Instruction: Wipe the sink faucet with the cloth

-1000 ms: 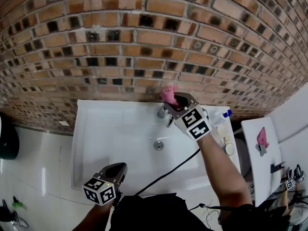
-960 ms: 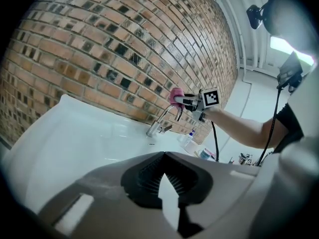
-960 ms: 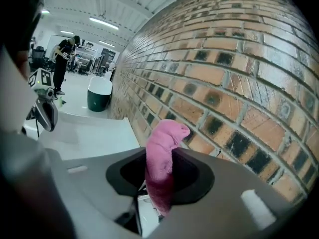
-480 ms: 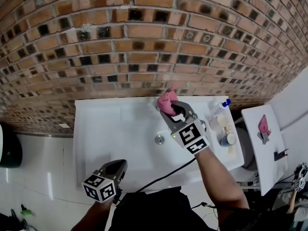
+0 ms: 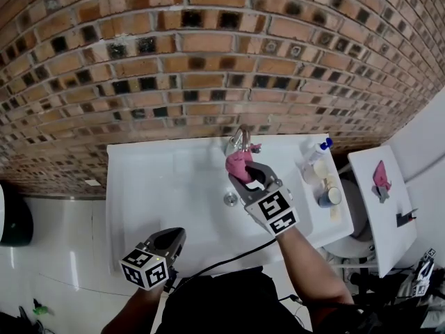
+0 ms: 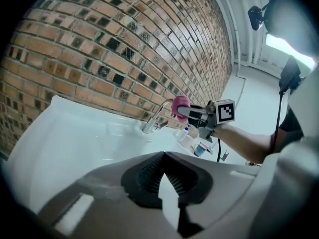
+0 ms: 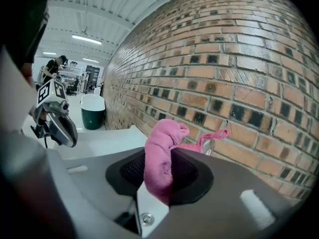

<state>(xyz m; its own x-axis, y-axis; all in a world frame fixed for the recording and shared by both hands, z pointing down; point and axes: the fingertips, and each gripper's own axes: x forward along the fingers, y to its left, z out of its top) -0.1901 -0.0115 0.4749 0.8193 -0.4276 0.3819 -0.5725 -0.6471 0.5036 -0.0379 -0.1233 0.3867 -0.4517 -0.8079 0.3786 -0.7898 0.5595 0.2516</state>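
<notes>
The chrome faucet (image 5: 240,139) stands at the back rim of the white sink (image 5: 160,186), against the brick wall. My right gripper (image 5: 243,171) is shut on a bunched pink cloth (image 5: 238,163) and hovers over the basin just in front of the faucet, apart from it. In the right gripper view the cloth (image 7: 162,151) sticks up between the jaws of that gripper (image 7: 158,178), and the faucet (image 7: 207,145) peeks out behind it. My left gripper (image 5: 174,239) hangs at the sink's near edge, shut and empty. From the left gripper view I see the faucet (image 6: 152,119) and the cloth (image 6: 180,105).
A drain (image 5: 229,200) sits mid-basin. A spray bottle (image 5: 317,153) and a cup (image 5: 329,197) stand on the sink's right ledge. A white side table (image 5: 372,214) carries a pink item (image 5: 380,179). A dark bin (image 5: 10,214) is on the floor at left.
My right gripper has pulled the cloth off the faucet and back toward me over the basin, so the spout now shows. The left gripper has stayed put.
</notes>
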